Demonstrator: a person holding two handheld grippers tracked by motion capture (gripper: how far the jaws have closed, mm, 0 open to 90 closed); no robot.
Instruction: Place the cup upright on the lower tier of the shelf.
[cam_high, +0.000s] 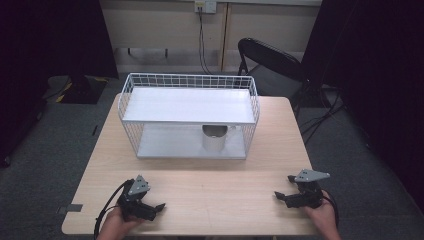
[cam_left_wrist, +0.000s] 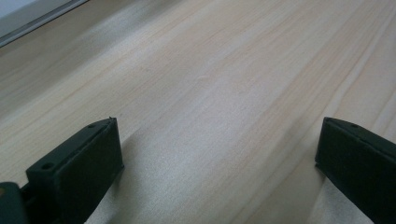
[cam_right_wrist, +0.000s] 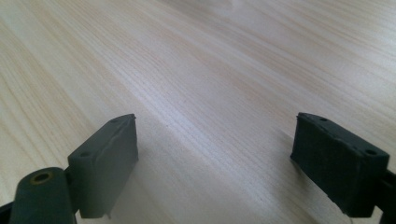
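My left tongs (cam_high: 159, 206) and right tongs (cam_high: 278, 195) gape empty, well short of the wire rack (cam_high: 131, 131); reaching its white mug (cam_high: 215, 139), I risk snagging the upper shelf (cam_high: 165, 107).

high view: above the person's near edge, facing forward and down over the whole table (cam_high: 200, 190), wire rack (cam_high: 189, 116) and floor beyond | left gripper view: low, close to the tabletop (cam_left_wrist: 210, 93), looking along its grain | right gripper view: same low, close angle | shared: the wood tabletop
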